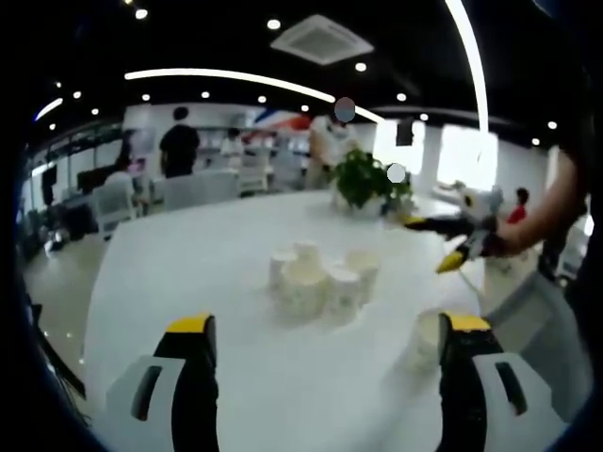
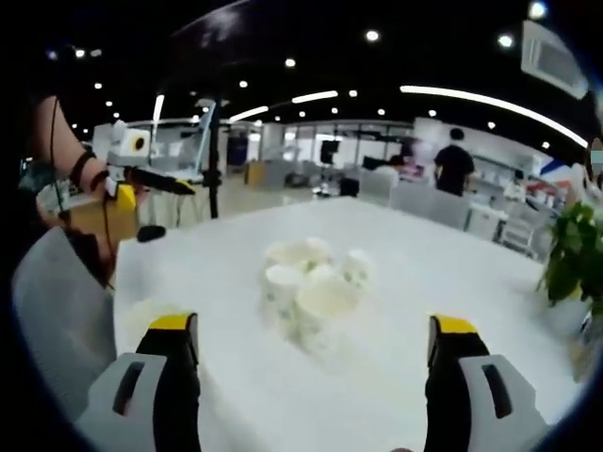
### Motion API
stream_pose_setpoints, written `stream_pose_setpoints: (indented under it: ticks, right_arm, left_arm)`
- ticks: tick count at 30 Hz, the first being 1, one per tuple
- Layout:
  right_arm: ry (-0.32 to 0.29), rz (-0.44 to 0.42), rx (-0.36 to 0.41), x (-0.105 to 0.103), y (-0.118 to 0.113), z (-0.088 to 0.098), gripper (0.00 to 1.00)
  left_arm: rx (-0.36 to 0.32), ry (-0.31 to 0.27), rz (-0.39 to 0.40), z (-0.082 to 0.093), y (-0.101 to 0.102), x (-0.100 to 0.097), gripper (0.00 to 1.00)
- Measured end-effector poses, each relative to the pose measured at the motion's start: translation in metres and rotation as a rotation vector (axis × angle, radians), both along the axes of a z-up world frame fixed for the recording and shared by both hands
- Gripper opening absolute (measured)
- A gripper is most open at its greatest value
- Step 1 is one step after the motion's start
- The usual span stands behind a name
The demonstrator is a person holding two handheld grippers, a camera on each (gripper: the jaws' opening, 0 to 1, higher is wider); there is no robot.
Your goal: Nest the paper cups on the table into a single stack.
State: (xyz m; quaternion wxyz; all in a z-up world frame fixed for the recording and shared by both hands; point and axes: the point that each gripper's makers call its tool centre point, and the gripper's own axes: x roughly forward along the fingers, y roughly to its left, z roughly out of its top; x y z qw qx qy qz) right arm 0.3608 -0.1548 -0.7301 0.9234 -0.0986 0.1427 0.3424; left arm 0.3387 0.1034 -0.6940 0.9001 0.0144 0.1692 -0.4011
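While both claws hover over the white counter (image 1: 188,282) with their jaws spread wide and nothing between them, the paper cups (image 1: 320,278) stand clustered together ahead of the left claw (image 1: 325,330), roughly centred between its jaws — one more single cup (image 1: 429,337) sits just beside its right jaw. Ahead of the right claw (image 2: 306,330) the same cluster stands close, and a potted plant (image 1: 367,179) stands beyond the cups — past it, the left claw's view catches the right claw held in a hand (image 1: 509,240).
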Motion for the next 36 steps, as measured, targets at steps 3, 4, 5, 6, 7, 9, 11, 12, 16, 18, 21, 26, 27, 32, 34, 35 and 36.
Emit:
stream_pose_setpoints:
  ticks: [3,4,5,6,7,9,11,12,16,18,21,26,27,32,34,35,36]
  right_arm:
    - [0.0,-0.016,0.045,-0.003,-0.003,0.003,1.0]
    - [-0.001,-0.018,0.049,-0.004,-0.003,0.004,1.0]
    - [-0.002,-0.02,0.055,-0.006,-0.003,0.004,1.0]
    - [-0.003,-0.021,0.055,-0.006,-0.004,0.004,1.0]
    - [0.001,-0.022,0.046,-0.007,-0.004,0.002,1.0]
    - [-0.001,-0.019,0.048,-0.009,-0.005,0.001,1.0]
    - [0.009,-0.02,0.03,-0.01,-0.006,-0.002,1.0]
    - [0.006,-0.026,0.042,-0.009,-0.007,-0.001,1.0]
    - [0.053,-0.053,-0.041,-0.009,-0.02,-0.023,1.0]
    - [0.066,-0.067,0.006,-0.009,-0.021,-0.026,1.0]
    - [0.034,-0.113,0.078,-0.005,-0.024,-0.007,1.0]
    - [-0.027,-0.127,0.099,-0.003,-0.025,0.019,1.0]
    - [-0.03,-0.125,0.096,-0.004,-0.025,0.021,1.0]
    - [-0.051,-0.107,0.097,-0.008,-0.021,0.031,1.0]
    - [-0.078,-0.089,0.074,-0.011,-0.019,0.04,1.0]
    - [-0.09,-0.08,0.065,-0.012,-0.017,0.044,1.0]
    - [-0.094,-0.073,0.059,-0.013,-0.016,0.045,1.0]
  left_arm:
    - [-0.002,-0.001,0.001,0.0,0.001,0.001,0.99]
    - [0.0,0.0,0.002,-0.001,0.001,0.0,0.99]
    - [0.0,0.0,0.002,0.0,0.001,0.0,0.99]
    - [-0.001,-0.002,0.002,0.0,0.001,0.0,0.99]
    - [-0.004,-0.006,0.002,0.001,0.001,0.0,0.99]
    - [-0.006,-0.009,0.008,0.002,0.002,0.001,0.99]
    - [-0.008,-0.005,0.012,0.001,0.003,0.001,0.99]
    - [-0.005,-0.009,0.008,0.002,0.003,0.001,0.99]
    - [-0.005,-0.005,0.013,0.002,0.003,0.001,0.99]
    - [-0.009,-0.006,0.018,0.001,0.004,0.003,0.99]
    - [-0.011,-0.005,0.016,0.002,0.003,0.002,0.99]
    - [-0.013,-0.003,0.022,0.001,0.004,0.003,0.99]
    - [-0.015,-0.005,0.022,0.002,0.004,0.003,0.99]
    - [-0.017,-0.004,0.025,0.002,0.004,0.003,0.99]
    - [-0.018,-0.009,0.026,0.003,0.004,0.003,0.99]
    - [-0.022,-0.009,0.027,0.004,0.003,0.004,0.99]
    - [-0.023,-0.008,0.03,0.004,0.003,0.004,0.99]
